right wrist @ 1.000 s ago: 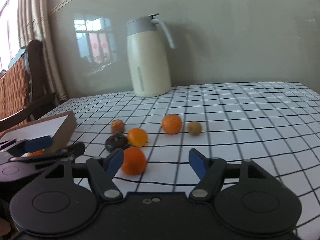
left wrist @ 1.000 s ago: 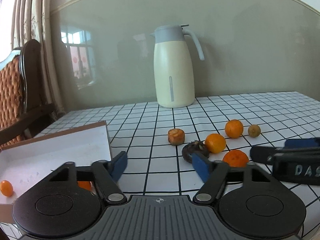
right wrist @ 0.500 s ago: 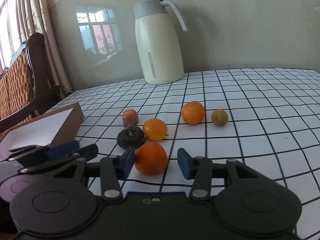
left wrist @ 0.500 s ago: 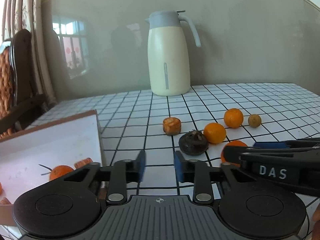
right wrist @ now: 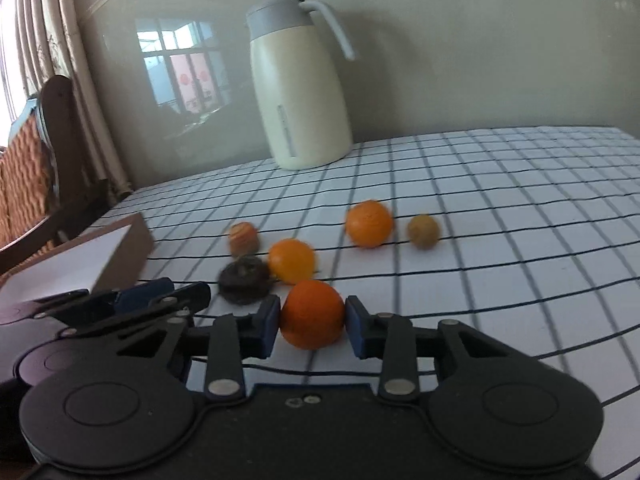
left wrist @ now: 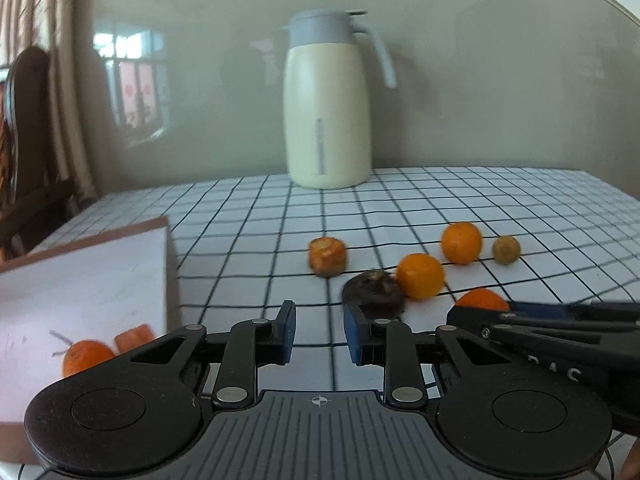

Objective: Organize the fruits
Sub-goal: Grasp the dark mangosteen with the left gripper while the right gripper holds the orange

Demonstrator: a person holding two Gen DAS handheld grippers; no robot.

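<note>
Up close in the left wrist view, the left gripper [left wrist: 319, 334] fills the bottom edge, its blue pads drawn in as narrow as they go, with nothing between them but bare checked tablecloth [left wrist: 256, 248]. Just past the right pad, at about one o'clock, sits a dark, wrinkled round fruit [left wrist: 374, 290]. Touching it on the right is a yellow-orange tangerine [left wrist: 420, 275]. Farther off at two o'clock lie another orange fruit [left wrist: 461, 242] and a small brown fruit [left wrist: 506, 250], close together. A cut orange chunk [left wrist: 327, 256] rests at twelve o'clock. A cream thermos jug [left wrist: 326, 108] with a grey lid stands at the back against the wall. At nine o'clock is an open white box [left wrist: 80, 280] with a brown rim, holding a small orange fruit [left wrist: 86, 356] and an orange piece [left wrist: 134, 336]. The right gripper [left wrist: 544, 320] reaches in from three o'clock, partly hiding a deep orange fruit [left wrist: 480, 299].

Next, the right wrist view shows the right gripper [right wrist: 312, 322] closing its jaws on that deep orange fruit [right wrist: 312, 314]; both blue pads meet its sides. Beyond it at eleven o'clock sit the dark fruit [right wrist: 244, 282] and the tangerine [right wrist: 291, 261]. The left gripper [right wrist: 132, 300] lies at nine o'clock, by the box [right wrist: 92, 260].
</note>
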